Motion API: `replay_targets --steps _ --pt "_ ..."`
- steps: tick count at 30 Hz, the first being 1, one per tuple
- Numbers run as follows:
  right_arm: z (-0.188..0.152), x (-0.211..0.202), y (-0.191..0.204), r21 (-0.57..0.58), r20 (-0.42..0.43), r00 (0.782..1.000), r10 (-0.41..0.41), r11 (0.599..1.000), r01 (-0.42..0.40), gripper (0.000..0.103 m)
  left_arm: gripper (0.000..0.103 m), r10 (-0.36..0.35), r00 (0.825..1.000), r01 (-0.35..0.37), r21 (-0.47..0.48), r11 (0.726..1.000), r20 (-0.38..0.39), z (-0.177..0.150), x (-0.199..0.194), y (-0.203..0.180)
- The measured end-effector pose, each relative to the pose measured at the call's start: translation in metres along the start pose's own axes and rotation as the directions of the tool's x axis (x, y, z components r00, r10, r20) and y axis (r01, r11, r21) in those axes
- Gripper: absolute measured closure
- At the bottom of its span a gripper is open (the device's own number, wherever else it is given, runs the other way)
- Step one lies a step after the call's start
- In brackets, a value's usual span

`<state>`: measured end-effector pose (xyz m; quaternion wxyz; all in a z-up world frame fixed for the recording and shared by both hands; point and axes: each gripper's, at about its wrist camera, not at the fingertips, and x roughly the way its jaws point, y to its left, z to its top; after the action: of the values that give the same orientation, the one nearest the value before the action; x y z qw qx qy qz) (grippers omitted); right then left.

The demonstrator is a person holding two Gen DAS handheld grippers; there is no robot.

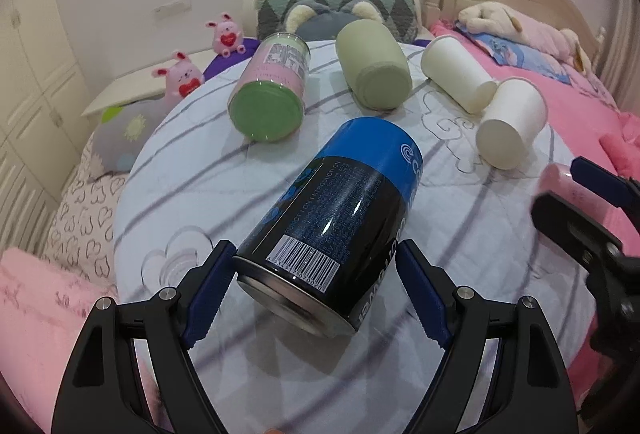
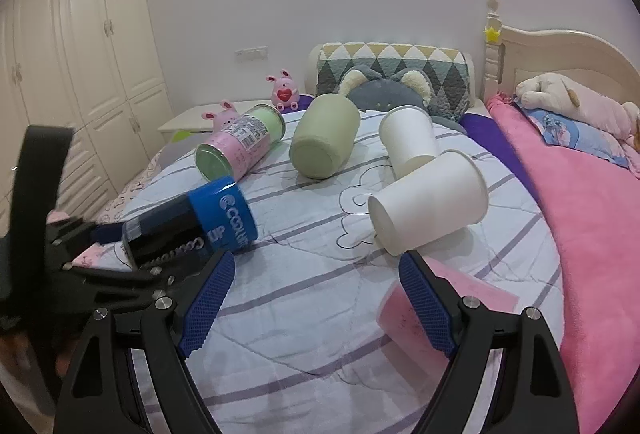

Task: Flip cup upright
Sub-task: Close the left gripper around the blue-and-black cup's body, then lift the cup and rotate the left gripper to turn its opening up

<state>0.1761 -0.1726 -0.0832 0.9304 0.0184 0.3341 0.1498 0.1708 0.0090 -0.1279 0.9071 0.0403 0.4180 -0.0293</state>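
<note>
My left gripper (image 1: 316, 290) is spread around the base of the blue can (image 1: 340, 218), which lies on its side on the quilt (image 1: 200, 194); pads not clearly touching. My right gripper (image 2: 316, 298) is released, over the pink cup (image 2: 472, 294).

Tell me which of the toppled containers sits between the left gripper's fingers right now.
The blue-and-black can, lying on its side with its barcode end toward the open left gripper. The pink-and-green jar, green cup and two white paper cups lie farther back.
</note>
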Motion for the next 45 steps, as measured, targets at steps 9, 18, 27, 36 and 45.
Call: replay_targets --steps 9,18,27,36,45 --pt "-0.003 -0.007 -0.004 0.009 -0.008 0.999 -0.052 0.999 0.052 0.017 0.020 0.004 1.000 -0.005 -0.084 0.996 -0.016 -0.018 -0.014 -0.009" --pt "0.006 -0.017 0.006 0.065 0.002 0.998 -0.062 0.996 0.062 0.017 0.007 -0.049 0.999 0.050 -0.064 0.997 0.005 -0.021 -0.026 -0.003" --pt "0.024 -0.011 0.043 0.230 -0.070 0.994 0.087 0.971 -0.069 0.017 0.002 -0.120 0.988 0.121 -0.004 0.993 0.094 -0.034 -0.058 0.029" --pt "0.007 0.046 0.037 0.530 -0.200 0.947 0.253 0.841 -0.113 0.017 0.002 -0.197 0.973 0.200 -0.013 0.980 0.117 -0.043 -0.055 0.061" --pt "-0.003 0.075 0.033 0.636 -0.241 0.906 0.347 0.762 -0.123 0.017 0.001 -0.219 0.972 0.220 0.005 0.976 0.084 -0.036 -0.037 0.057"
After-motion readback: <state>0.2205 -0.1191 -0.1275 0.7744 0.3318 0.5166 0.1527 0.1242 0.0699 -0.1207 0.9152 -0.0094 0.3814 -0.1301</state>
